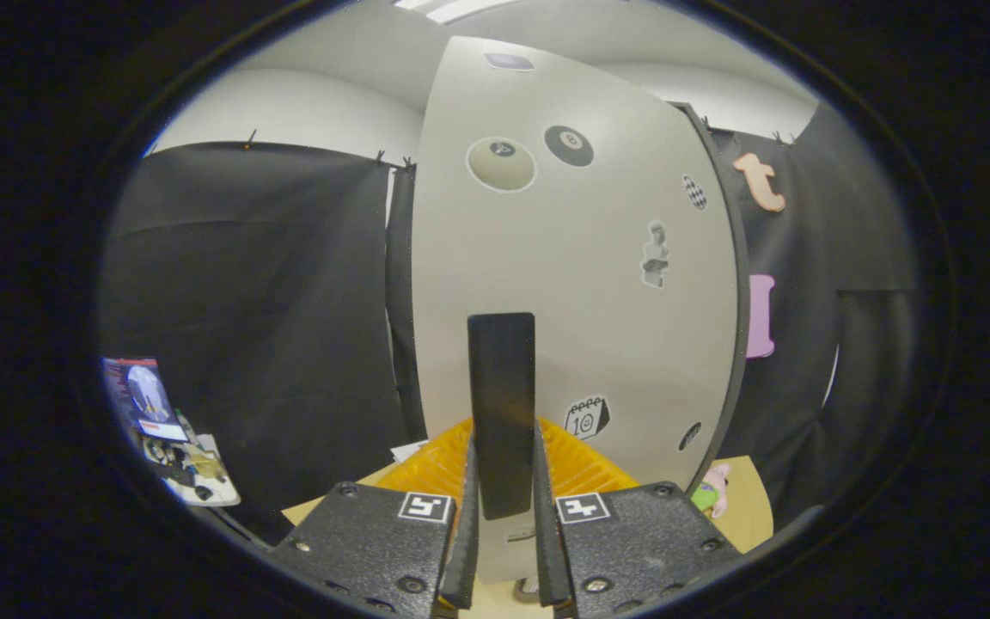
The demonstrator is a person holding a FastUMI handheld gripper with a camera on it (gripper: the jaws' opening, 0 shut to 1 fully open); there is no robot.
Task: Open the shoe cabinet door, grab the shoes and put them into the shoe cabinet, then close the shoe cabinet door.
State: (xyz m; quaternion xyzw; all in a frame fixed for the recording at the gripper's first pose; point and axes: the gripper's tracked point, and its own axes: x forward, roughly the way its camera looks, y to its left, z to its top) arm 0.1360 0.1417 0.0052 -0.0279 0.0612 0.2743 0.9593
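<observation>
- While the gripper (pixel 502 516) sat low in the frame's centre, its fingers were closed on the dark upright handle (pixel 502 404).
- The shoe cabinet door (pixel 581 284) stood directly ahead, handle's long axis vertical.

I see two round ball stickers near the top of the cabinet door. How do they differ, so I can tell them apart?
On the cabinet door, the pale ball sticker is cream-toned and looks larger; the black ball sticker is dark and looks smaller. The pale one sits nearer the door's edge by the black cloth, slightly lower; the black one sits beside it, slightly higher. Both are round billiard-ball designs above the black handle, which the gripper fingers clamp.
</observation>
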